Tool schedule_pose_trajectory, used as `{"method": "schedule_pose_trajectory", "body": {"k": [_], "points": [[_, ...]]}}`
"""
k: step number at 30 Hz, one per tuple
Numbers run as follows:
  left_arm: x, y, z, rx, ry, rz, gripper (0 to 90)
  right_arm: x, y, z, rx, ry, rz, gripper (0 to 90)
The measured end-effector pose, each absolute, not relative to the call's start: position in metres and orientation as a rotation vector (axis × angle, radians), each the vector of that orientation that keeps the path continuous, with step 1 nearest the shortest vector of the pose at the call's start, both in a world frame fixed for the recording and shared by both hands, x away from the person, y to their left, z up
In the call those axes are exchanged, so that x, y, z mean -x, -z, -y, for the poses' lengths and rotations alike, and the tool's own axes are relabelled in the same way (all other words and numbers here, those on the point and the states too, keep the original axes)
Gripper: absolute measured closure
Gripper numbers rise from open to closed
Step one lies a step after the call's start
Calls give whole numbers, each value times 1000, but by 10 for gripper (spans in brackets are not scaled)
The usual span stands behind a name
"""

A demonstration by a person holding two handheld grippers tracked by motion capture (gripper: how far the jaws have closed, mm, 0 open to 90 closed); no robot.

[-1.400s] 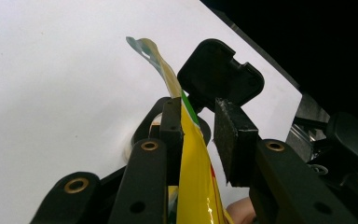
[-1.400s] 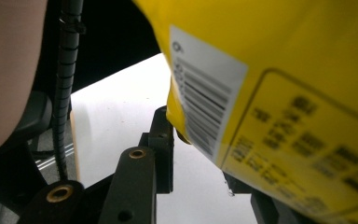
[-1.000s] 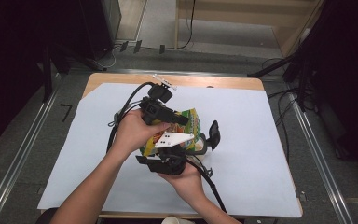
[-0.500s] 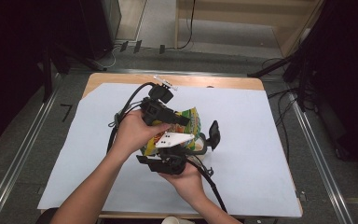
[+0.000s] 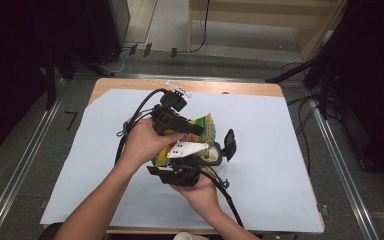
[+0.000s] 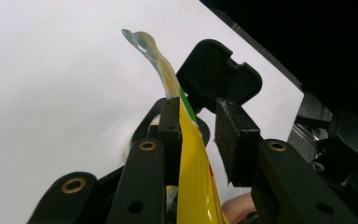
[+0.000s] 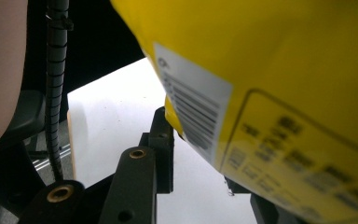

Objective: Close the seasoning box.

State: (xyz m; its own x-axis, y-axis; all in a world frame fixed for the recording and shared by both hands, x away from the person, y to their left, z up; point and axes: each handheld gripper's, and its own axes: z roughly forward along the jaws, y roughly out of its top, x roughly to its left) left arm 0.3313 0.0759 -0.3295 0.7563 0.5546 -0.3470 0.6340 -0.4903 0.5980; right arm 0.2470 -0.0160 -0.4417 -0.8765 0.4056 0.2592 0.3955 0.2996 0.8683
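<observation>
A yellow-green snack bag (image 5: 206, 125) stands mid-table between both hands. My left gripper (image 5: 196, 131) reaches it from the left. In the left gripper view the bag's flat sealed edge (image 6: 191, 177) runs between the jaws of the left gripper (image 6: 198, 122); it lies against the left pad, and a gap shows before the right pad. My right gripper (image 5: 212, 153) comes from the near side. In the right gripper view the bag (image 7: 284, 70) with its barcode label presses on the left pad of the right gripper (image 7: 205, 154) and hides most of the other jaw.
A white sheet (image 5: 280, 160) covers the wooden table. A small white strip (image 5: 178, 89) lies at the back edge. A paper cup rim (image 5: 190, 236) shows at the near edge. Black cables trail from both grippers. Metal rails (image 5: 336, 165) run along both sides.
</observation>
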Motion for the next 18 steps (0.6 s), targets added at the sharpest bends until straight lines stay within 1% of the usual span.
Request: {"method": "schedule_pose_trajectory", "body": {"k": [18], "points": [[-337, 332, -79, -2201, 159, -903, 739, -244, 438, 15, -789, -1690, -2535, 705]]}}
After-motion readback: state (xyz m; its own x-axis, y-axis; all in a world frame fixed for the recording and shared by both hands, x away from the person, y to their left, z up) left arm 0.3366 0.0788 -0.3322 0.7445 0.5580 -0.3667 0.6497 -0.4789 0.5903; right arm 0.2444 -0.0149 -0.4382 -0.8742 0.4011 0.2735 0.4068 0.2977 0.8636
